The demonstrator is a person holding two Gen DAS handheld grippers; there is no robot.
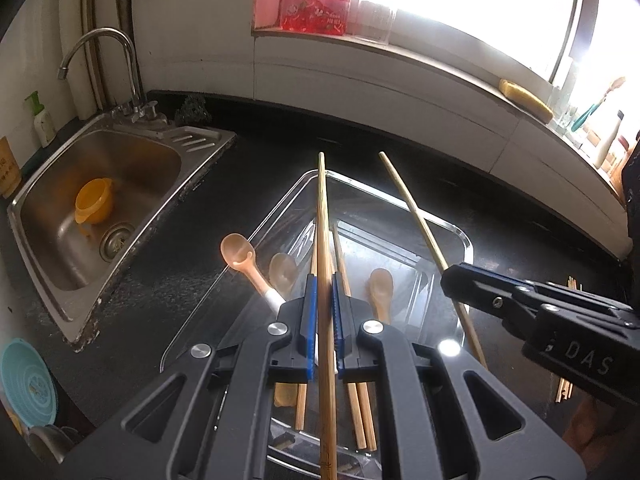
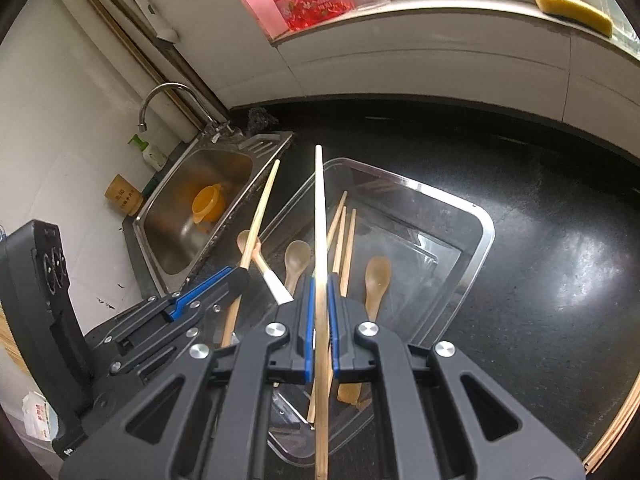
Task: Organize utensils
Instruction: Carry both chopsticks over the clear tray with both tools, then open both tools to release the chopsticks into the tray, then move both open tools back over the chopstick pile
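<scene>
My left gripper (image 1: 324, 280) is shut on a brown bamboo chopstick (image 1: 322, 208) that points away over a clear plastic tray (image 1: 400, 202) on the black counter. To its right, my right gripper (image 1: 445, 278) is shut on a paler chopstick (image 1: 412, 208). The right wrist view shows the same: right gripper (image 2: 320, 278) clamping the pale chopstick (image 2: 319, 200), left gripper (image 2: 241, 276) beside it with its chopstick (image 2: 264, 204). Both sticks hang above the tray (image 2: 400, 182), which holds several chopsticks (image 2: 350, 240) and two wooden spoons (image 2: 298, 256) (image 2: 378, 274). A white-handled spoon (image 1: 238, 252) lies across the tray's left rim.
A steel sink (image 1: 140, 168) with an orange cup (image 1: 94, 204) and a faucet (image 1: 100, 38) lies left of the tray. Loose chopsticks (image 1: 566, 388) lie on the counter at right. A turquoise strainer (image 1: 28, 384) sits at lower left. A yellow sponge (image 2: 572, 10) rests on the sill.
</scene>
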